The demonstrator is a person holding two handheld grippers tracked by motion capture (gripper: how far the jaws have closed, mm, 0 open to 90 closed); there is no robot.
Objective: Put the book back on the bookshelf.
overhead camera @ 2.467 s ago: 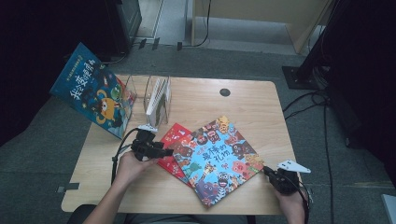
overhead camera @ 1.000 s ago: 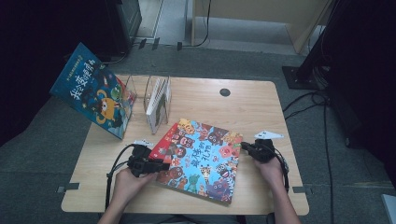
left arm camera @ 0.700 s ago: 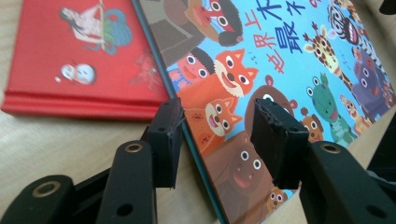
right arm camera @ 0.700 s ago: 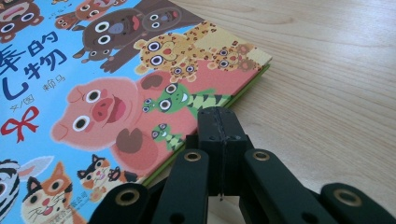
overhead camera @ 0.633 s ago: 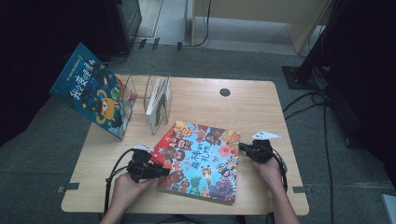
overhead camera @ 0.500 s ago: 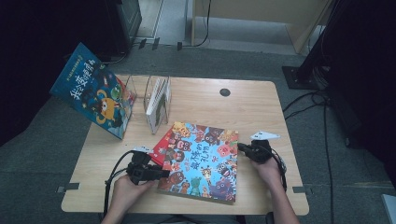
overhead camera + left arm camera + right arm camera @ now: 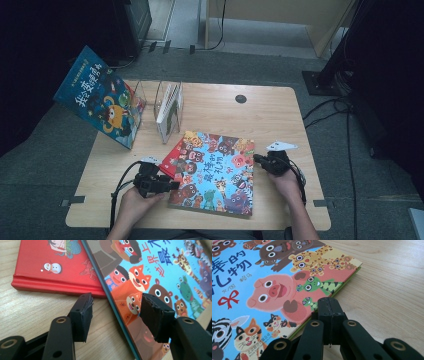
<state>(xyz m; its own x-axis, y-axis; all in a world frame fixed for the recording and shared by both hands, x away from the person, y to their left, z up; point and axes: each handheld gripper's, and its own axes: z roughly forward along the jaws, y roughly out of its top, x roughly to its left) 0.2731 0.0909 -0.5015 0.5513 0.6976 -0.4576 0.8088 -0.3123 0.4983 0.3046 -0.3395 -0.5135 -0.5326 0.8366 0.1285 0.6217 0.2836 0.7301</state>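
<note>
High view: big blue picture book [image 7: 215, 172] lies flat, cover up, near the front edge of the table [image 7: 280, 115], its left part overlapping a red book [image 7: 172, 159] underneath. Left gripper [image 7: 167, 184] sits at the blue book's left edge, right gripper [image 7: 257, 159] at its right edge.

Left gripper view: the jaws have just been opening and stand apart, straddling the blue book's edge; one pad [image 7: 82, 315] is over bare wood and the other over the cover, with no squeeze on the book as far as I can tell. The red book [image 7: 55, 265] has a thick hard spine.

Right gripper view: jaws together with nothing between them, tip resting at or just beside the book's edge [image 7: 329, 303] near the corner; contact unclear.

Handling guess: a thin hardcover, stiff, light to moderate in weight, with a glossy cover that is probably slippery under rubber pads. Lying flat, it leaves no room for a jaw to get under. Best hold is likely the left edge where it overhangs the red book, with one jaw above and one below. Otherwise slide it by pushing on the edges. Not fragile, but the corners could dent and the cover may flop open if lifted from the fore-edge.

Farther back, a clear rack [image 7: 167, 102] holds upright books, and another blue book [image 7: 97, 95] leans at the table's left.
</note>
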